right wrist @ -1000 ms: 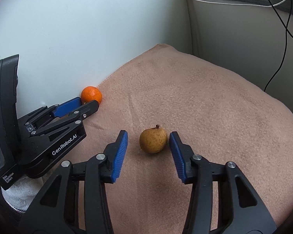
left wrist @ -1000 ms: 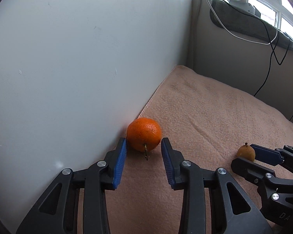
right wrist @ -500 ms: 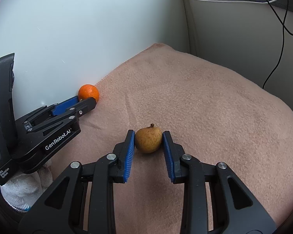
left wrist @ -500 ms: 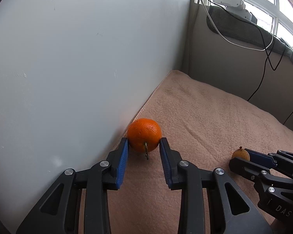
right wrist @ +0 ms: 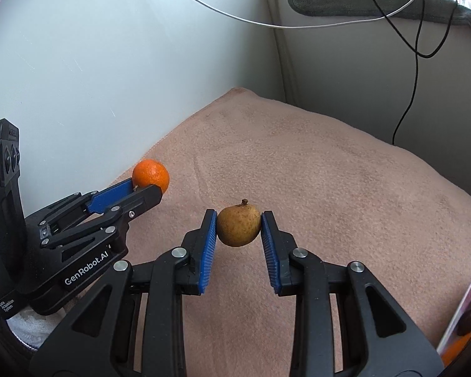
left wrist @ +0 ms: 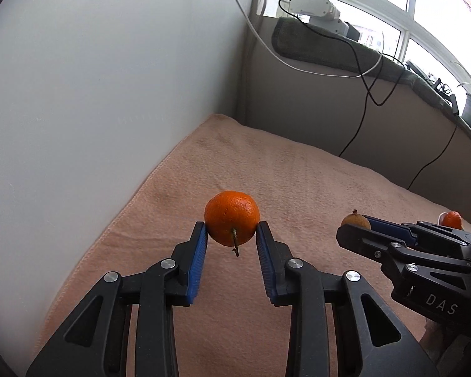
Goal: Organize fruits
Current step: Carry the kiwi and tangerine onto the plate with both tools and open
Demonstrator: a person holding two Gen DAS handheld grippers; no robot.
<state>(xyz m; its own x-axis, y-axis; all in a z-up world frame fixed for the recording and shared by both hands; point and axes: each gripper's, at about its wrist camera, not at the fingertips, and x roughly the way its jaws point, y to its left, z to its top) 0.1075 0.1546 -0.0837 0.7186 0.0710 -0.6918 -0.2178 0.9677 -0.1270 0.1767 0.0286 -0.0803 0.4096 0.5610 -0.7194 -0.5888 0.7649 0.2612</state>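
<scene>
Near the wall-side edge of the blanket: a tangerine (left wrist: 232,226) is clamped between the blue pads of the left hand-held gripper (left wrist: 232,238), its short stem pointing toward the camera
Left hand-held gripper: clenched on the tangerine, which is seen clear of the peach blanket (left wrist: 298,182)
Right hand-held gripper (right wrist: 239,231): clenched on a small brown pear (right wrist: 239,226), both pads pressed to its sides; its jaws have just been closing, with the pear between them
Brown pear: held with its stem up, toward the middle of the blanket
Second orange fruit (left wrist: 452,220): seen at the far right edge of the blanket, partly hidden behind the right hand-held gripper
Surroundings: a white wall (left wrist: 94,78) is met by the blanket's left edge; black and white cables (right wrist: 414,47) are hung along the far side
</scene>
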